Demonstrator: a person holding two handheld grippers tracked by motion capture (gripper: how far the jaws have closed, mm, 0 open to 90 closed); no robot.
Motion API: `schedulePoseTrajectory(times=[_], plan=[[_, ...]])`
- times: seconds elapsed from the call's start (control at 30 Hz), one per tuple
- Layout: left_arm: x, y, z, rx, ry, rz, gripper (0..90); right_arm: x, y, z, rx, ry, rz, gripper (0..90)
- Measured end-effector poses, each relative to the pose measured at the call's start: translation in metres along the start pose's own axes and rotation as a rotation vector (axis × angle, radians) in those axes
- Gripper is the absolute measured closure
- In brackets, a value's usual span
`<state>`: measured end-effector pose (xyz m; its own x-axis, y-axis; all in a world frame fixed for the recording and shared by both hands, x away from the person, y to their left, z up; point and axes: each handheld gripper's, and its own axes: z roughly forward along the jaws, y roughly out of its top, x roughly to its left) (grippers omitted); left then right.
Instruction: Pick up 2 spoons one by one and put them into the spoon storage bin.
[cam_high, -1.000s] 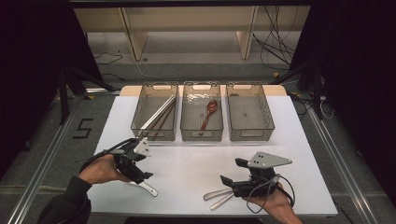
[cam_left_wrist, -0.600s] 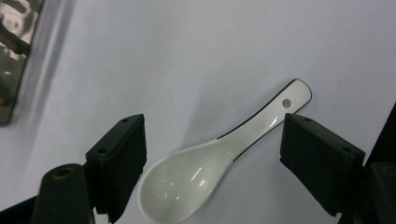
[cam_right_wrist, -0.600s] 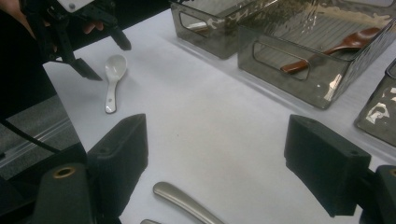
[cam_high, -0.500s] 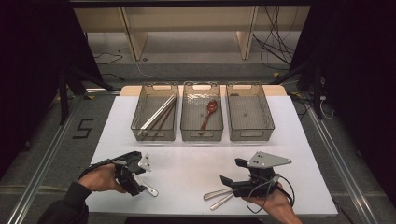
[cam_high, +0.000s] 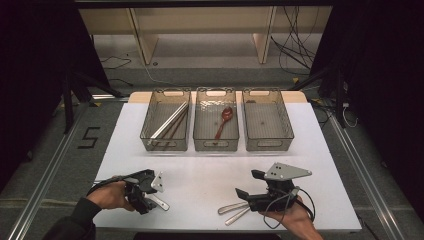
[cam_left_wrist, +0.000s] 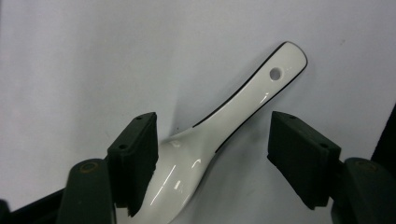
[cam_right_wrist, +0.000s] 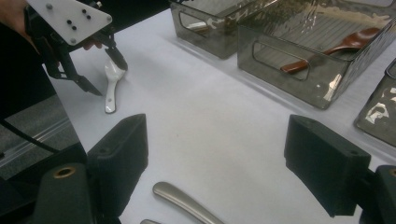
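White spoon (cam_left_wrist: 224, 135) lies between your left gripper (cam_left_wrist: 212, 161) fingers, which have just been closing, one pad touching; right gripper (cam_right_wrist: 217, 163) fingers gape wide.

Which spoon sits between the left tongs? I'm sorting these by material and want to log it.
The glossy white ceramic spoon with a holed handle, lying on the white table. The red-brown spoon lies in the middle bin; metal spoons lie by the right tongs.

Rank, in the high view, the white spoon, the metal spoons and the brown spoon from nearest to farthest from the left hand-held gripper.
1. White spoon, between the jaws of the left hand-held gripper.
2. Metal spoons, front right.
3. Brown spoon, in the middle bin at the back.
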<state>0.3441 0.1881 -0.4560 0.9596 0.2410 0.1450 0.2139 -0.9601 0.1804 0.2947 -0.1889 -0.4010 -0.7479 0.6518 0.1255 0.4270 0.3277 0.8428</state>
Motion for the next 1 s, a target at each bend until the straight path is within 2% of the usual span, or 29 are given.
schedulePoseTrajectory(times=[0.17,0.33,0.6,0.83,1.0], plan=[[0.0,0.0,0.004,0.006,0.012,0.007,44.3,0.0,0.0,0.0,0.0,0.0,0.0,22.7],[0.004,0.0,0.005,-0.017,0.033,-0.04,57.5,0.0,0.0,0.0,0.002,0.001,0.0,22.7],[0.007,0.001,0.004,-0.053,0.068,-0.034,72.4,0.0,0.0,0.001,0.003,0.001,0.001,22.7],[0.011,0.002,0.003,-0.06,0.079,-0.032,80.8,0.0,0.0,0.001,0.004,0.0,0.0,22.7],[0.015,0.004,0.003,-0.058,0.067,-0.039,82.2,0.001,0.0,0.001,0.007,0.001,0.0,22.7]])
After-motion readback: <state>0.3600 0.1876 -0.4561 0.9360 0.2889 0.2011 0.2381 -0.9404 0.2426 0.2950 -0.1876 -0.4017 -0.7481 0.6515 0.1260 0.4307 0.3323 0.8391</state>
